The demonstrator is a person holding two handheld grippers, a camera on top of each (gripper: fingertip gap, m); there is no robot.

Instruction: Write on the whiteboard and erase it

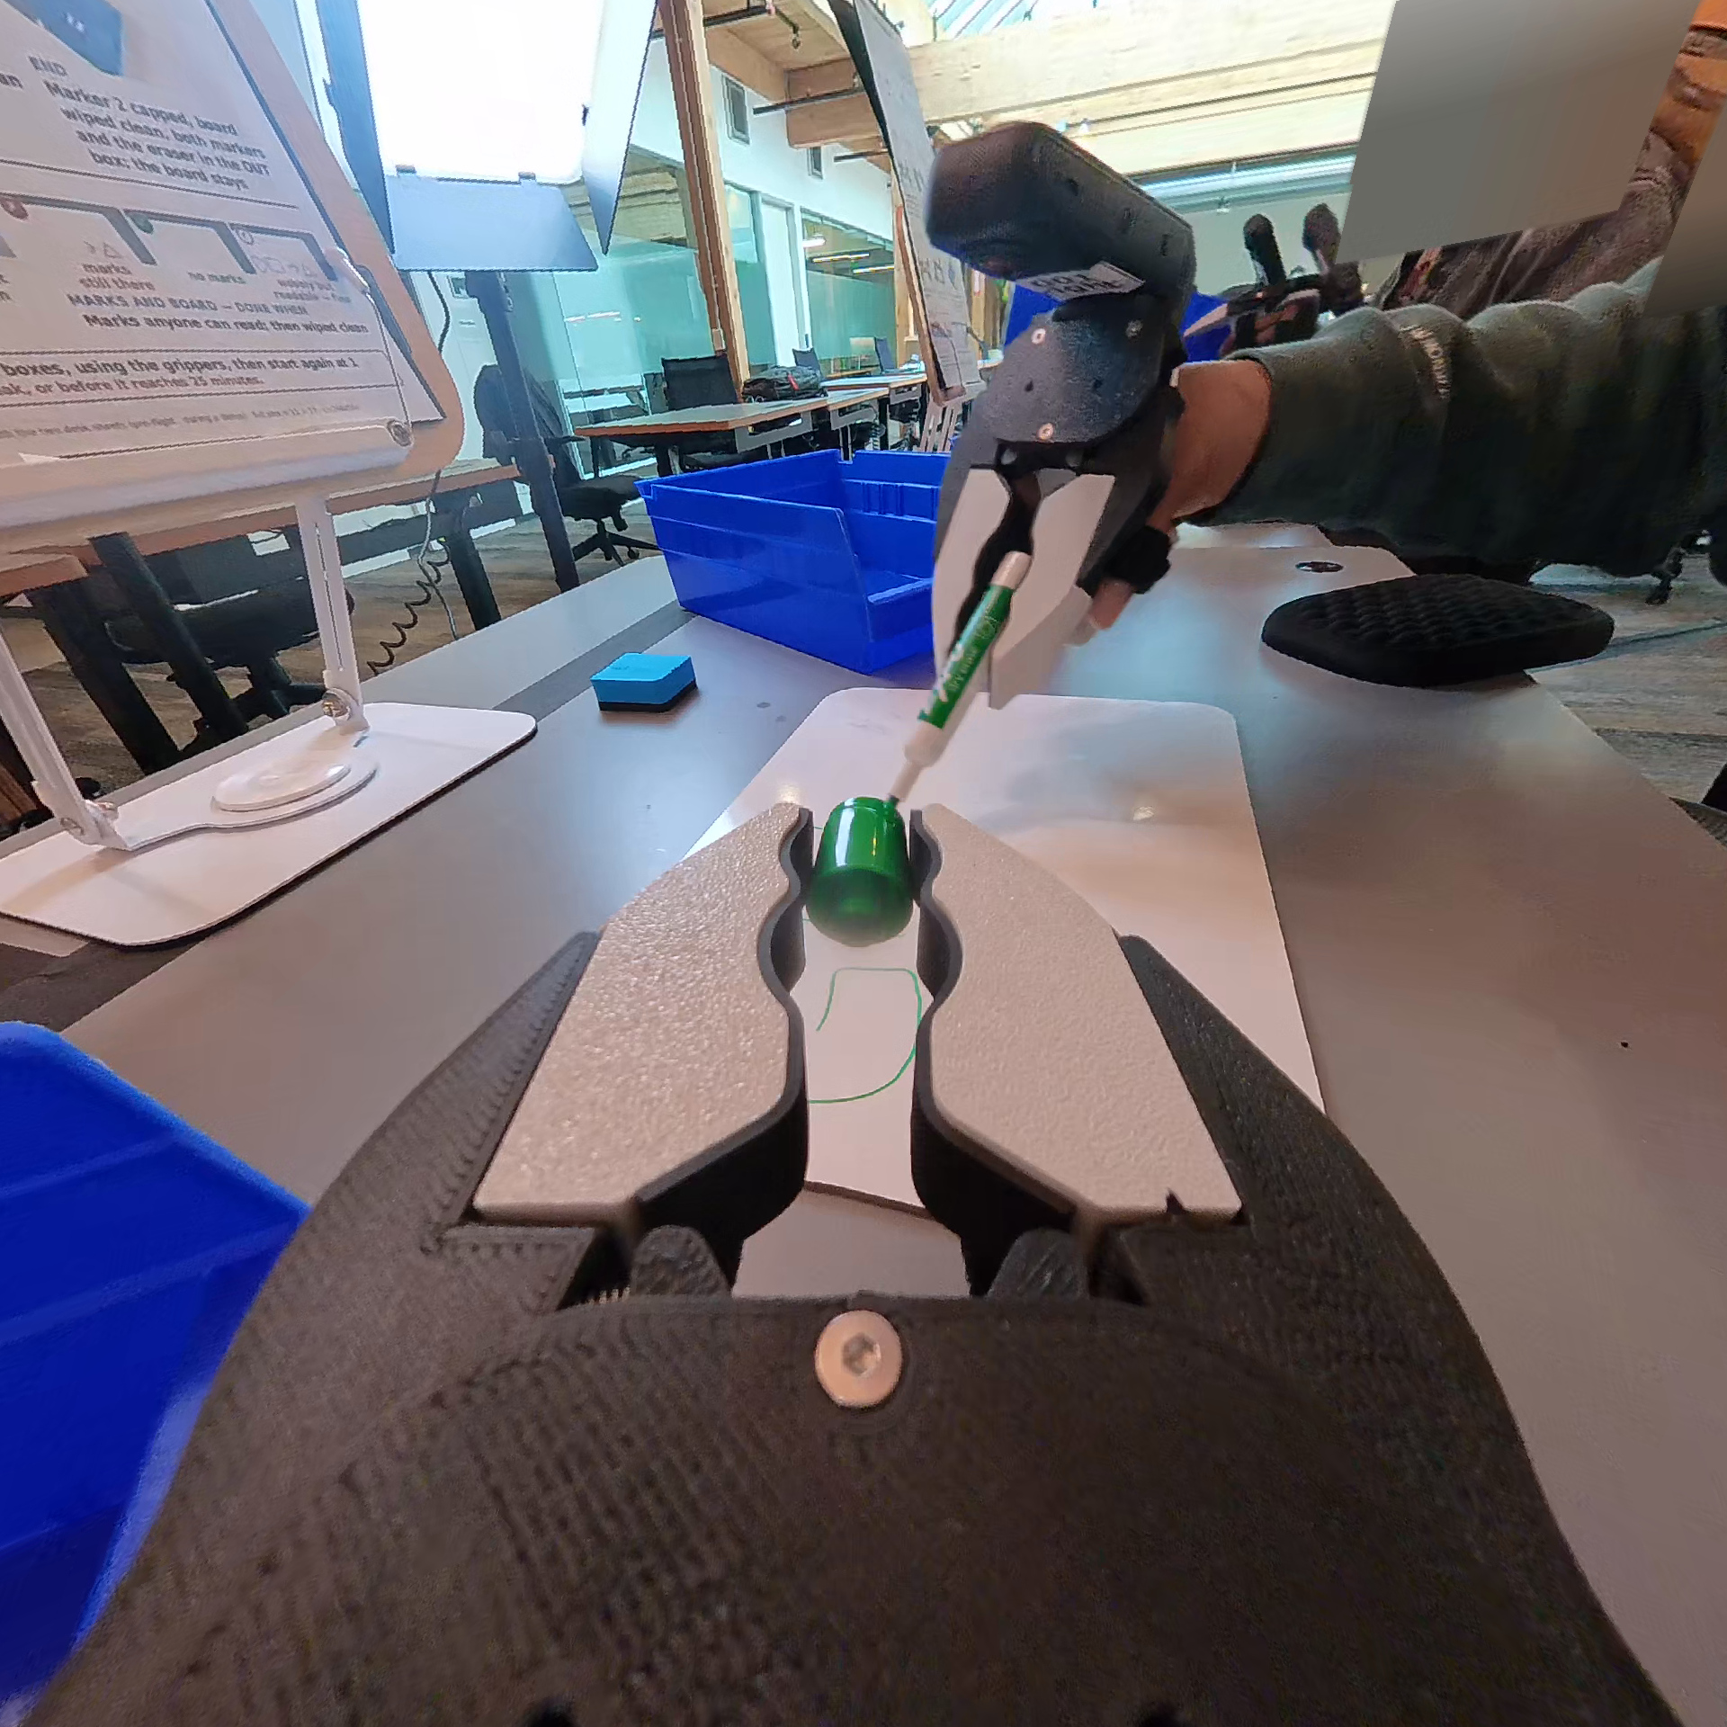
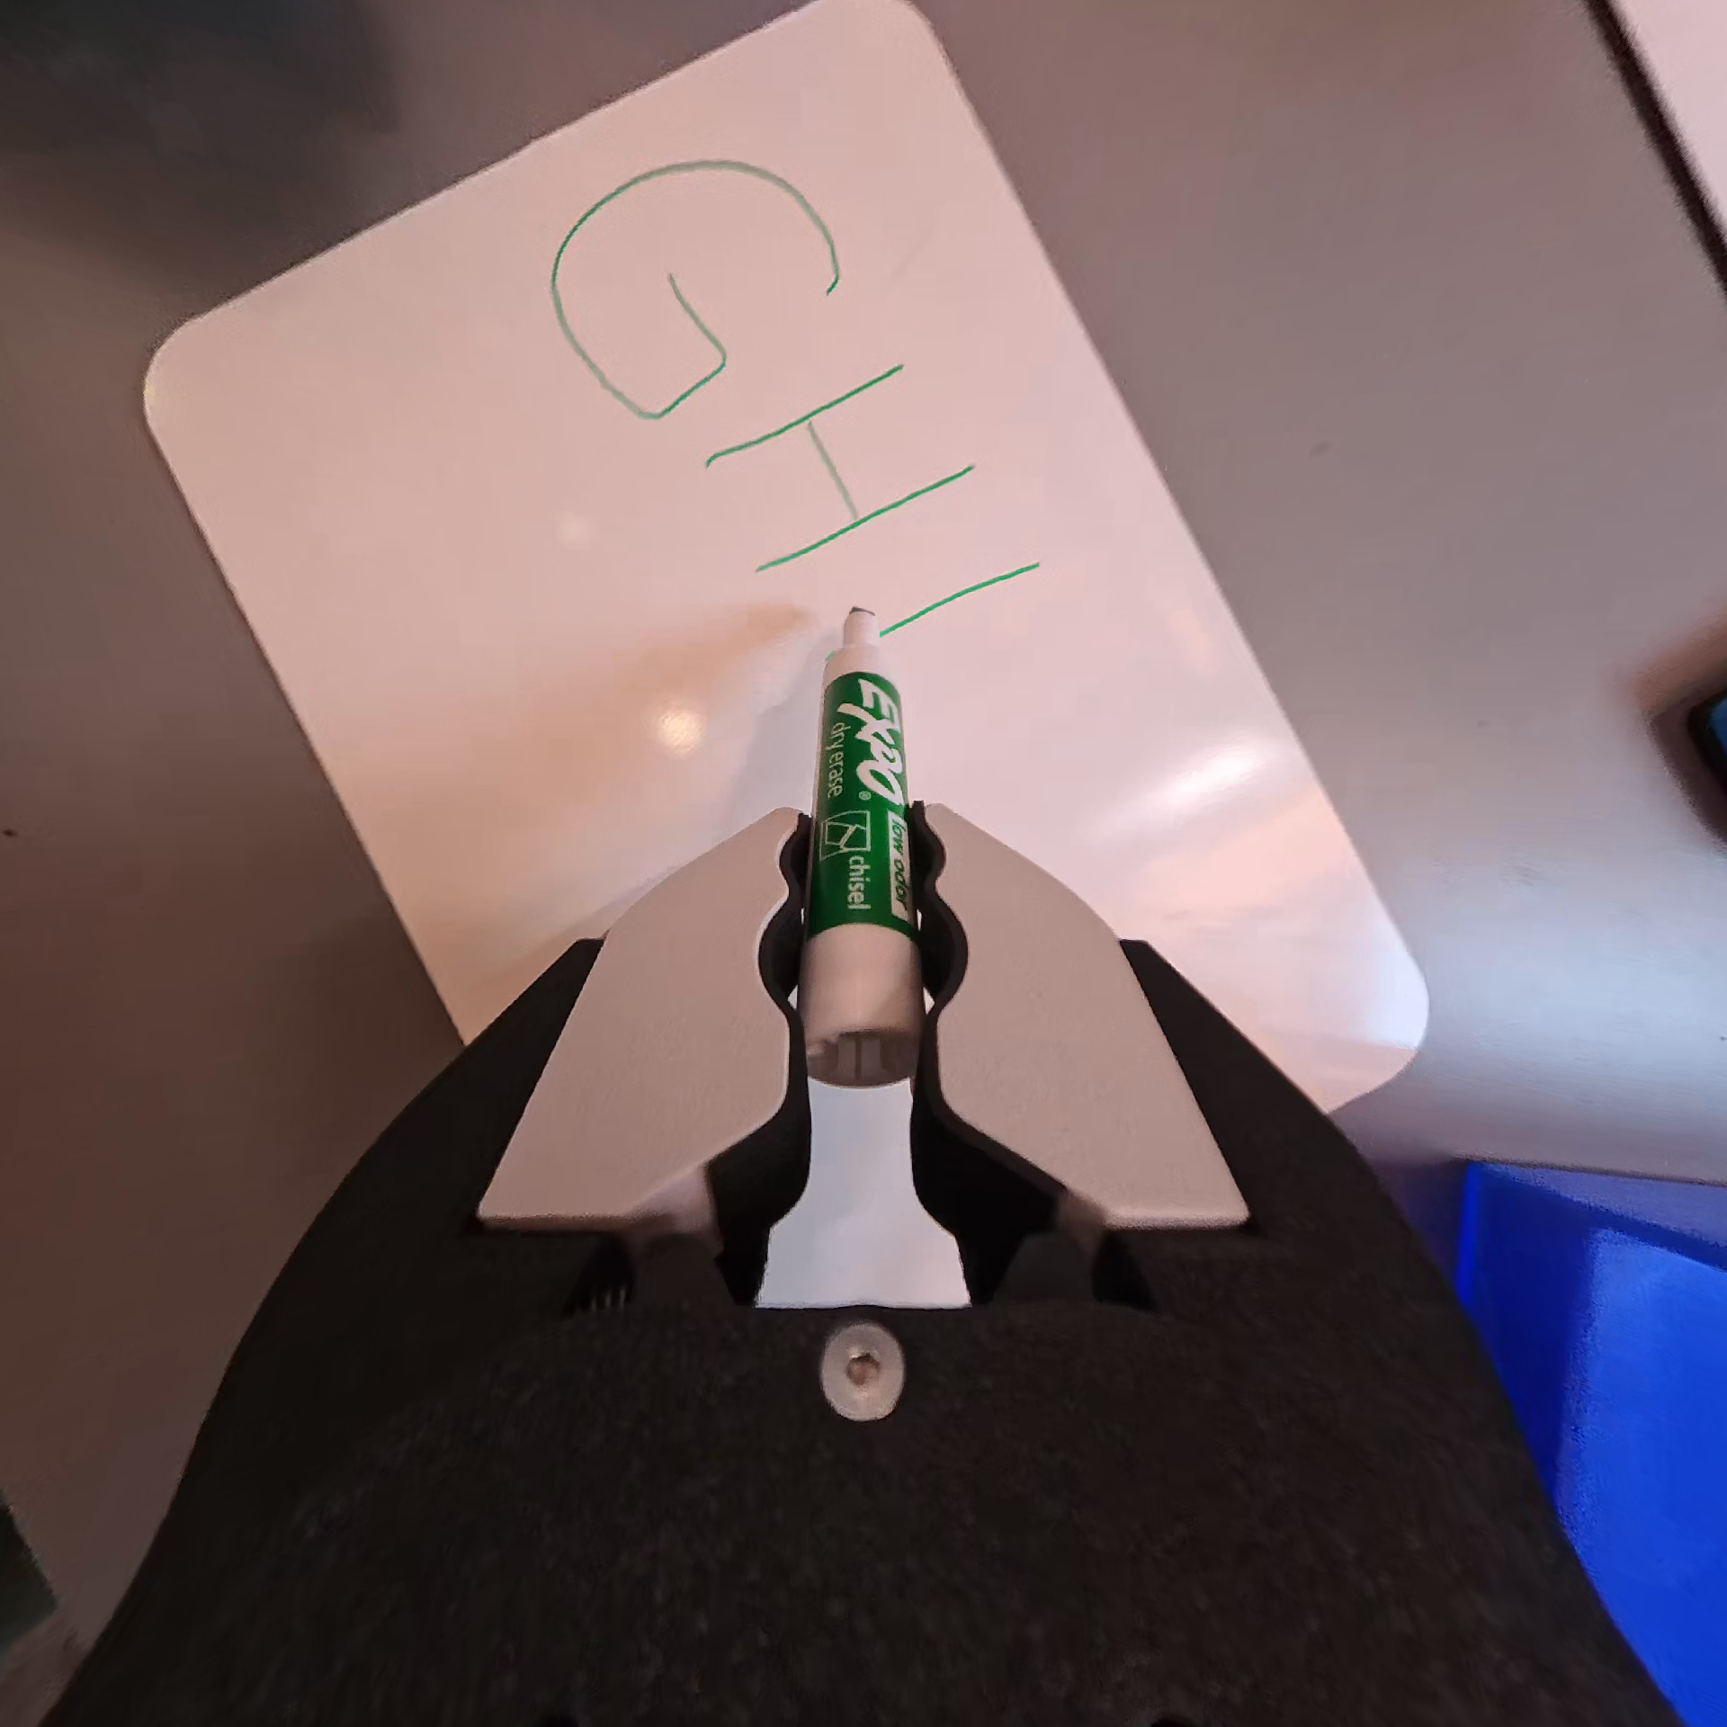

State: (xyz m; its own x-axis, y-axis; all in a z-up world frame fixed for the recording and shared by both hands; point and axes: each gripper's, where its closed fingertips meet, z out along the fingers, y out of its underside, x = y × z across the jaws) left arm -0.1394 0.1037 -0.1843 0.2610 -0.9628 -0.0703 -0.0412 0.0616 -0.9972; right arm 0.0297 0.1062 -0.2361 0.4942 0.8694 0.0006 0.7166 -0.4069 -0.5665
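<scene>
Your right hand-held gripper [image 2: 860, 874] squeezes the green marker [image 2: 860, 822], its tip on the whiteboard [image 2: 421, 579]; your left hand-held gripper [image 1: 860, 864] pinches the green cap [image 1: 858, 874].

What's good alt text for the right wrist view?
The right tongs grip a green dry-erase marker, uncapped, its tip at the end of a green stroke on a white whiteboard already bearing green handwriting. The board lies flat on a grey table.
</scene>
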